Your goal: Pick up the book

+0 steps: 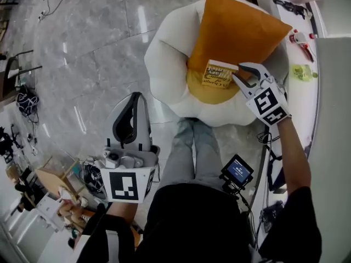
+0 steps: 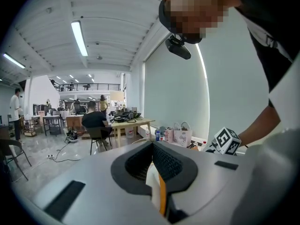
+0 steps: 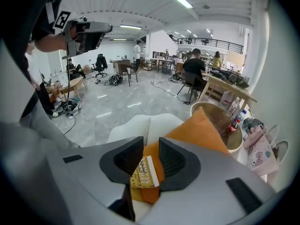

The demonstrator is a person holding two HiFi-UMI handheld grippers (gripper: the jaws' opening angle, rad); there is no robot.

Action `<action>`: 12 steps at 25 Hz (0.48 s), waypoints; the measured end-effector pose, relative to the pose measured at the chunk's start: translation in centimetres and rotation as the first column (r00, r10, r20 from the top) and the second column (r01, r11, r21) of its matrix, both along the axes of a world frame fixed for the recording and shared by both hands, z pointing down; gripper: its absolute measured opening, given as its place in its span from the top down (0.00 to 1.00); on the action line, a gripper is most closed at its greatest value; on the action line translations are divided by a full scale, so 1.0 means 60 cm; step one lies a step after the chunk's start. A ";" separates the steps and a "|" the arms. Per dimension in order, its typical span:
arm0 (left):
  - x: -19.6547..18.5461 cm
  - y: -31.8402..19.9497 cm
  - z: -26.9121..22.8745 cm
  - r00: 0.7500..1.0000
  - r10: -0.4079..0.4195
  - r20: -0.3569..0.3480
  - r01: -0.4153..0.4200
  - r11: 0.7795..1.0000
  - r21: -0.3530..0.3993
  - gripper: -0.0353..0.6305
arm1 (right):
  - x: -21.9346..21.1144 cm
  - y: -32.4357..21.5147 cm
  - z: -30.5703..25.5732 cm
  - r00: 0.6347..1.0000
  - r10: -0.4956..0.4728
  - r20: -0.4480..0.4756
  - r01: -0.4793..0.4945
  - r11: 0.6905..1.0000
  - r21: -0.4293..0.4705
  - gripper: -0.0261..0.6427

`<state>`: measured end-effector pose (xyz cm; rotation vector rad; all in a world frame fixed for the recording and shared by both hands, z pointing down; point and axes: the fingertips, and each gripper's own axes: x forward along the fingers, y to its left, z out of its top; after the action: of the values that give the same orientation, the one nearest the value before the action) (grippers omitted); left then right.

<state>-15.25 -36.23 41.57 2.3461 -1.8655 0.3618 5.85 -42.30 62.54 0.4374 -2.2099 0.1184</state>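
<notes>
- Currently my right tool (image 3: 151, 145) has its jaws partly apart. The book (image 3: 144, 171) shows in the gap between them, and neither pad presses on it.
- The book is yellow and lies on the lower front of the orange cushion (image 1: 241, 32). Its pale page edge faces my right tool.
- The cushion leans against the back of the white chair (image 1: 164, 59). Bare orange fabric surrounds the book on every side.
- The edge of the white table (image 1: 305, 95) runs just beside the chair, on my right arm's side.
- The grey floor (image 1: 82, 48) extends well out from the chair's opposite side.
- My left tool (image 1: 135, 96) hangs over that floor, well apart from the book. Its jaws are together and hold nothing.
</notes>
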 end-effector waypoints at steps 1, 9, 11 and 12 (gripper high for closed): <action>0.002 -0.003 0.015 1.000 0.002 -0.005 -0.002 1.000 -0.010 0.93 | 0.001 0.002 0.015 1.000 0.000 -0.003 0.000 1.000 -0.011 0.80; 0.024 -0.022 0.129 0.999 0.045 -0.012 -0.045 0.997 -0.058 0.93 | 0.016 -0.010 0.148 0.999 0.000 -0.036 -0.003 0.996 -0.085 0.76; 0.031 -0.022 0.156 0.999 0.049 -0.014 -0.049 0.996 -0.071 0.93 | 0.024 -0.010 0.180 0.999 -0.003 -0.045 -0.001 0.995 -0.101 0.75; 0.035 -0.019 0.169 0.999 0.049 -0.017 -0.050 0.996 -0.080 0.93 | 0.029 -0.006 0.195 0.999 -0.006 -0.050 0.000 0.994 -0.112 0.75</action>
<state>-13.14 -37.37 51.72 2.3387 -1.7552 0.4144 7.58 -42.68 74.24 0.3712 -2.1422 0.2259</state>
